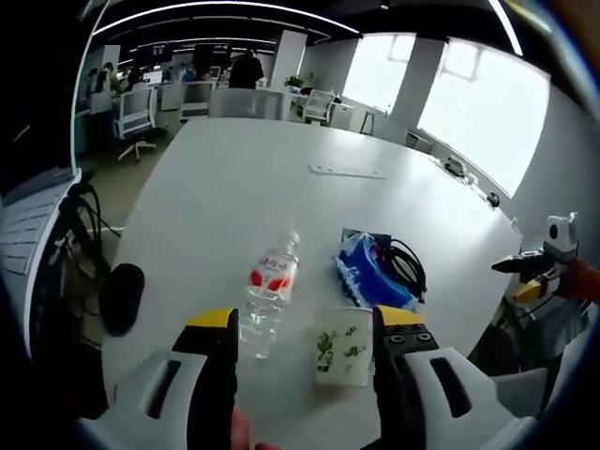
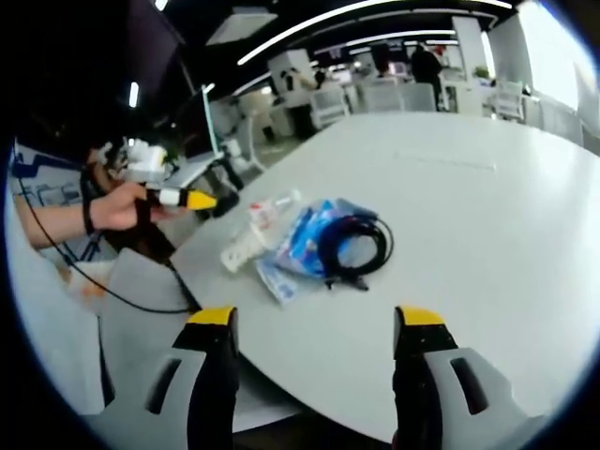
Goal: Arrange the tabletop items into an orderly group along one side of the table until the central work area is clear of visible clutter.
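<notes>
Left gripper view has the left gripper (image 1: 305, 352) low in the frame, jaws spread wide and holding nothing, hovering over the near edge of a white table (image 1: 281, 178). Between the jaws lie a clear water bottle (image 1: 270, 292) on its side with a red-and-white label and, just beside it, a white paper cup (image 1: 341, 346) printed with green leaves. A blue plastic packet (image 1: 367, 272) with a coiled black cable (image 1: 405, 264) on it sits at centre right. The other tool shows at the far right edge.

Right gripper view has the right gripper (image 2: 317, 375) at the bottom, jaws also spread and empty, off the table's near edge. A hand (image 2: 117, 208) at the left holds the left gripper. The bottle, packet and cable cluster at centre. Behind are office chairs (image 2: 328, 103), desks, ceiling light strips and bright windows (image 1: 483, 103).
</notes>
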Demonstrator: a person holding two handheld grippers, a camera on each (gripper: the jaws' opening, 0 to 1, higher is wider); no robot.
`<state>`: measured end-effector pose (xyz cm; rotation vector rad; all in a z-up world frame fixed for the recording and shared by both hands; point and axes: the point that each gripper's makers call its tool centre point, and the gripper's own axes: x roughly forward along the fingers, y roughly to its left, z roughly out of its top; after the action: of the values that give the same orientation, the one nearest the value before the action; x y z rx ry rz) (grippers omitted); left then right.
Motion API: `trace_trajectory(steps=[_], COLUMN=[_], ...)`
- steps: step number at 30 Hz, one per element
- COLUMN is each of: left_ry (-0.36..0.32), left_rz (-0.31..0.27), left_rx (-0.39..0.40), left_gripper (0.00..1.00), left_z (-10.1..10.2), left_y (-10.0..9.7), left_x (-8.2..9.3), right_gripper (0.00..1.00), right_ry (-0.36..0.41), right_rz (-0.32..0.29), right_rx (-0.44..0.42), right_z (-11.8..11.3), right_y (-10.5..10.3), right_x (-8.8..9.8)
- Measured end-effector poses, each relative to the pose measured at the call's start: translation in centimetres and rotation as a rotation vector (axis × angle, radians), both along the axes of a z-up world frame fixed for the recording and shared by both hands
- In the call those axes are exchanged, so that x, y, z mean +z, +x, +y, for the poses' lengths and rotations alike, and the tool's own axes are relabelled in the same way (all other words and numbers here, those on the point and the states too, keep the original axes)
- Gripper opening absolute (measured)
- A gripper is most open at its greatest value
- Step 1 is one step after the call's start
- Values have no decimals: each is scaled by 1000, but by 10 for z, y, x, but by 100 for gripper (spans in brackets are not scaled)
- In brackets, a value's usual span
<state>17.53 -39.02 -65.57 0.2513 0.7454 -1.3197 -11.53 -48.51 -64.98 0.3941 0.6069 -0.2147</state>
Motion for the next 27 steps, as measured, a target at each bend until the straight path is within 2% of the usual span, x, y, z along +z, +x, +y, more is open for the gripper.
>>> trace_trajectory(steps=[4,9,27], left_ry=[13,70,249], left_rz=[-4,-5,-3], left_rx=[-7,1,-50], left_gripper=[57,57,55], left_z=[-7,-14,-35], left_y=[2,11,14], left_x=[-2,-15,-45], right_gripper=[66,65,65], right_ry=[4,7,25], right_rz=[4,8,27], right_rx=[0,2,15], right_z=[1,1,6], right_y=[1,3,4], right_x=[-1,-3,-11])
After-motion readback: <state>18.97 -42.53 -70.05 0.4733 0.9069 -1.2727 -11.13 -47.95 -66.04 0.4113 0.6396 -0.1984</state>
